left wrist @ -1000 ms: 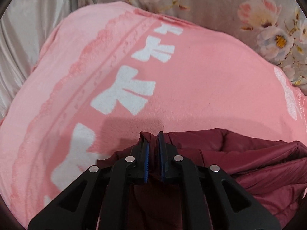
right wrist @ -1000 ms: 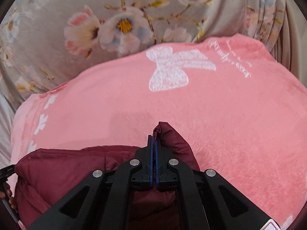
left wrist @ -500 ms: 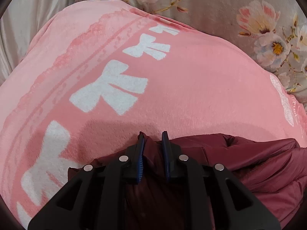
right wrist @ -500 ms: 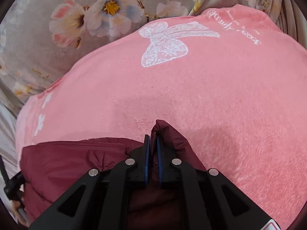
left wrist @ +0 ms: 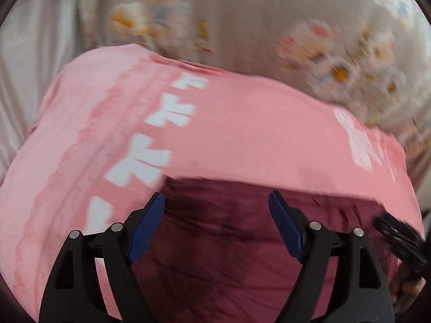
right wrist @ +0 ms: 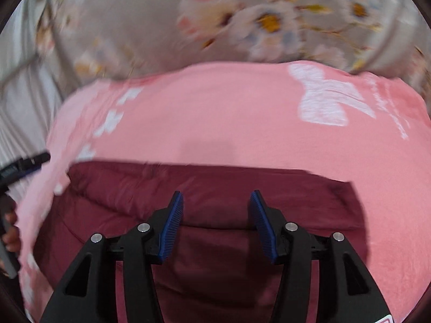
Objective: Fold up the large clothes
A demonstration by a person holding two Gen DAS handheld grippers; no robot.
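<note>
A dark maroon padded garment (left wrist: 229,231) (right wrist: 215,188) lies folded on a pink blanket (left wrist: 242,123) (right wrist: 215,113) with white bow prints. My left gripper (left wrist: 216,200) hangs above the garment's left part, its blue-padded jaws opening, nothing pinched between them. Over the garment's middle my right gripper (right wrist: 216,197) is opening too, its jaws clear of the cloth. The right gripper's tip (left wrist: 396,231) shows at the right edge of the left wrist view. At the left edge of the right wrist view are the left gripper's tip (right wrist: 27,161) and a hand (right wrist: 10,234). Both views are blurred by motion.
Grey bedding with a flower print (left wrist: 336,62) (right wrist: 256,18) lies beyond the pink blanket. Pale pleated fabric (left wrist: 29,62) (right wrist: 18,99) runs along the left side.
Both grippers let go of the maroon garment and their jaws spread wide. Both have pulled back and risen, so the garment's folded edge now lies flat on the blanket.
</note>
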